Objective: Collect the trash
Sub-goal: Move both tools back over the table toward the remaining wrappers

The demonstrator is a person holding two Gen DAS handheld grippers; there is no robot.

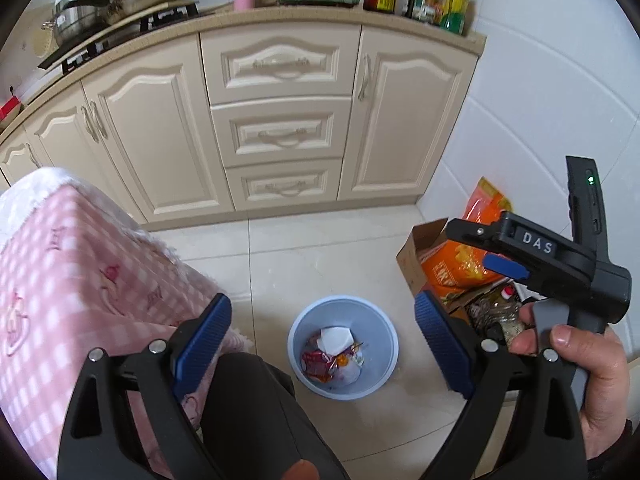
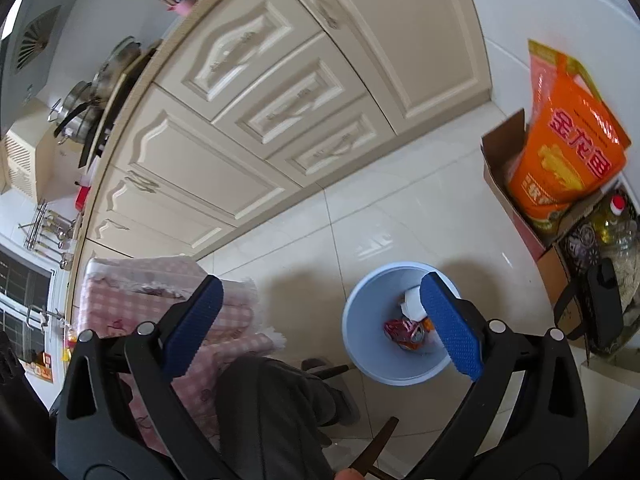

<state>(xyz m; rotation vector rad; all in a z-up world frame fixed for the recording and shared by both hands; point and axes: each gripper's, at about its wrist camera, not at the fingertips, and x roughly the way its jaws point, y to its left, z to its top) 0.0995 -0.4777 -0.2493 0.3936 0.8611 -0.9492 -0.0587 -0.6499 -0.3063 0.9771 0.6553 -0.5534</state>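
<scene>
Light blue plastic bin [image 1: 343, 354], round with a smooth tapered wall, standing on glossy pale floor tiles [image 1: 320, 256] before the cream cabinets [image 1: 280, 120]. Inside lies the trash [image 1: 334, 356]: crumpled red and orange wrappers and a creased white paper piece. Left gripper [image 1: 322, 344], above the bin: black arms, blue ribbed pads spread wide, nothing between them. Right gripper [image 2: 322, 322]: jaws likewise wide apart and empty, one pad overlapping the bin's rim in the right wrist view. Left: pink checked cloth [image 1: 80, 280] with a fringed edge. Right: open cardboard box [image 2: 504, 168] containing an orange glossy bag [image 2: 568, 160].
</scene>
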